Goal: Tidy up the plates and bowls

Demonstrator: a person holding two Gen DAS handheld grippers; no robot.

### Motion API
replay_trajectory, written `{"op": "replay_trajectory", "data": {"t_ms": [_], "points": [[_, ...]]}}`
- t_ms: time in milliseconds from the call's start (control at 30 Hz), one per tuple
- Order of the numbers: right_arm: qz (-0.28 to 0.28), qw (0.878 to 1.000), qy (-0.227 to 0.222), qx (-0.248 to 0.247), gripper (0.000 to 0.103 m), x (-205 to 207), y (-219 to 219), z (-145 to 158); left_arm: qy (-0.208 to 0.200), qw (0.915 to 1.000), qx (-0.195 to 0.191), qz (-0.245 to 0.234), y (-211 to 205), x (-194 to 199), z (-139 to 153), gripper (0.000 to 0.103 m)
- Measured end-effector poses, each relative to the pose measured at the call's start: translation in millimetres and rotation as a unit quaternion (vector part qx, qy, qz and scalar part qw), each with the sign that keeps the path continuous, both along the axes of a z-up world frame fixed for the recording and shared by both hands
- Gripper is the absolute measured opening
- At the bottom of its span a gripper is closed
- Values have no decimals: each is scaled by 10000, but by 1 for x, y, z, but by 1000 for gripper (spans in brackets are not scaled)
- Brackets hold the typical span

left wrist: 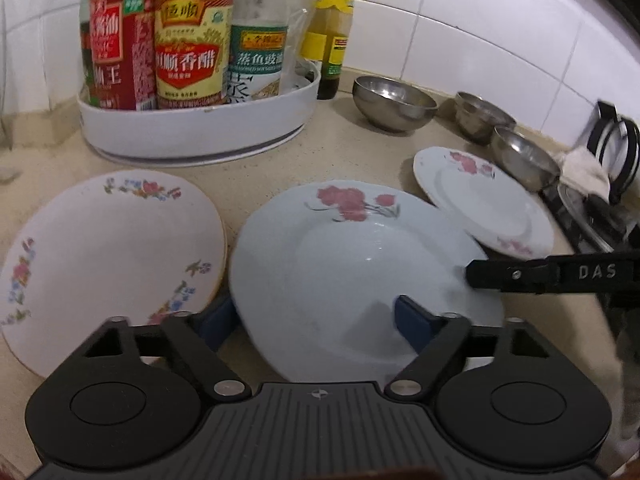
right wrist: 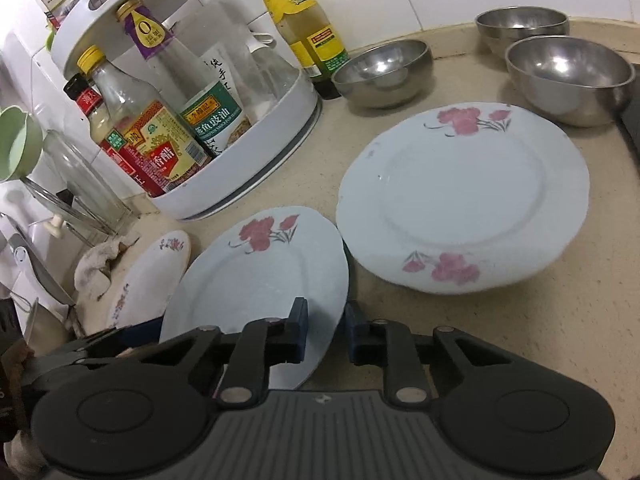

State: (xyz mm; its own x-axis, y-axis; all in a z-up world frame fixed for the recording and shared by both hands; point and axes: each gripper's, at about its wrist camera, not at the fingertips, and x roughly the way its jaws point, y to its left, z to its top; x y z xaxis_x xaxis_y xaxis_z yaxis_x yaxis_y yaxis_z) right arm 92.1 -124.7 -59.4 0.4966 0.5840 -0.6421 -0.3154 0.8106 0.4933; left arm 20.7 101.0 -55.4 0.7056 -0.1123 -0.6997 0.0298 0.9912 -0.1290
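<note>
A: What takes up most of the scene?

B: A beige counter [left wrist: 360, 148] against white tile. Far left on it stands a white round rack [left wrist: 200, 128] full of sauce bottles. One green-capped bottle [left wrist: 332, 32] stands on the counter just right of the rack.

A: And the plates?

B: There are three, in a row along the near side. The floral plate [left wrist: 108, 248] is on the left. The middle plate [left wrist: 340, 264] is pale blue with red flowers. The right plate [right wrist: 460, 200] has the same pattern and lies flat. The middle one sits just beside both neighbours, and its near edge looks raised off the counter.

A: Bowls?

B: Three steel bowls are on the far right. One bowl [right wrist: 382, 72] sits close to the green-capped bottle. The other two [right wrist: 568, 84] are nearer the right end, one behind the other.

A: What are the claws doing?

B: The right gripper [right wrist: 326, 330] is nearly closed on the middle plate's near right rim, with one blue pad on top of the plate and the other outside the edge. The left gripper [left wrist: 316, 324] stands wide. Its left pad is at the plate's near left edge and its right pad is over the plate's face. I see no pinch there.
</note>
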Motion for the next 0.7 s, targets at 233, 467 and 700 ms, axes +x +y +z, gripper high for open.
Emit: {"op": "replay_trajectory", "data": {"t_ms": [233, 467, 700], "points": [[-67, 9998, 132, -92, 20, -25, -15, 2, 52, 9995, -159, -257, 3, -12, 3, 64], [-57, 9992, 312, -257, 20, -51, -37, 6, 10, 9979, -49, -640, -15, -25, 2, 58], [-136, 9982, 421, -393, 20, -70, -59, 7, 60, 9957, -190, -900, -24, -28, 2, 47]]}}
